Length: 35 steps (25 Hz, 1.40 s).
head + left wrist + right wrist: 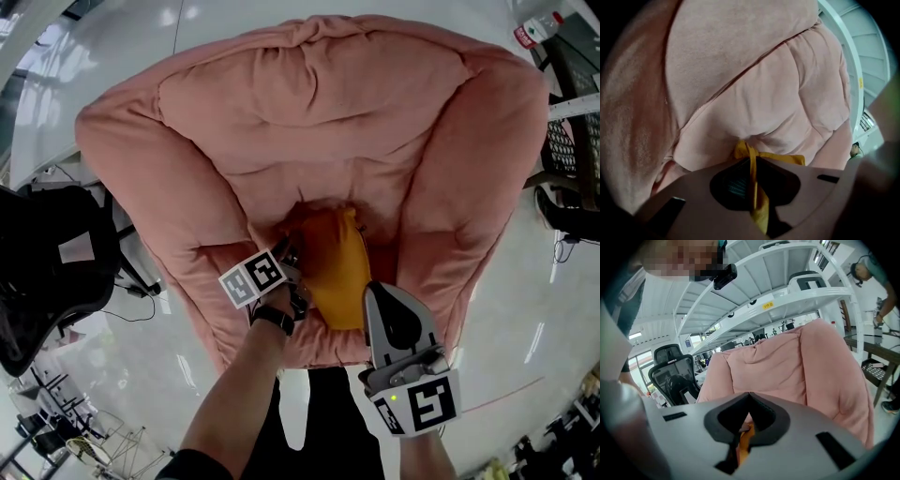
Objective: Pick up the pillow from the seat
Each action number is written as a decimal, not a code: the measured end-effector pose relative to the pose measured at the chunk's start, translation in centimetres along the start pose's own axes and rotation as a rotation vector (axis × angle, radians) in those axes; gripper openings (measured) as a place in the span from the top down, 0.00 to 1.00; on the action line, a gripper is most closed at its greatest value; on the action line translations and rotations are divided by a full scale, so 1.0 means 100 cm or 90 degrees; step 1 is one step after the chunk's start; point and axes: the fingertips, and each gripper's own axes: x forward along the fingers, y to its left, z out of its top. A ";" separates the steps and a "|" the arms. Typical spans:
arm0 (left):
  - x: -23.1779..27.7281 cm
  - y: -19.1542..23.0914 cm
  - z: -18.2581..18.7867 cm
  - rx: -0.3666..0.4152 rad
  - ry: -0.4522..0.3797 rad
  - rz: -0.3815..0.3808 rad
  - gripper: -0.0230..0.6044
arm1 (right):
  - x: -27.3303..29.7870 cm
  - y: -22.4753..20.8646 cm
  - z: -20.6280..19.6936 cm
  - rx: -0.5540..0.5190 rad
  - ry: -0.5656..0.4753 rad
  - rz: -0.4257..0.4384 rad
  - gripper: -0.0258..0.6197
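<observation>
An orange-yellow pillow lies on the seat of a big pink plush chair. My left gripper is at the pillow's left corner. In the left gripper view it is shut on a pinched fold of the pillow, with the pink chair filling the background. My right gripper stands at the pillow's lower right edge. In the right gripper view its jaws meet at the tips; a strip of the pillow shows through the slit behind them, and the chair's back rises beyond.
A black office chair stands left of the pink chair. A metal rack is at the right. White shelving rises behind the chair, and a person stands by a table at the far right. The floor is glossy white.
</observation>
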 end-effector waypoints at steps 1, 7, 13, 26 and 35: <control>-0.003 -0.003 -0.001 0.010 -0.003 -0.004 0.91 | -0.002 0.000 0.000 0.003 0.000 -0.001 0.96; -0.029 -0.035 -0.004 0.095 -0.040 -0.036 0.93 | -0.016 0.000 -0.002 0.031 -0.007 -0.020 0.96; -0.072 -0.086 -0.015 0.177 -0.064 -0.086 0.93 | -0.038 0.010 0.000 0.050 -0.009 -0.051 0.96; -0.177 -0.208 -0.036 0.440 -0.058 -0.176 0.93 | -0.103 0.043 0.052 0.053 -0.080 -0.110 0.96; -0.295 -0.260 0.003 0.527 -0.107 -0.202 0.93 | -0.161 0.101 0.109 0.045 -0.134 -0.129 0.96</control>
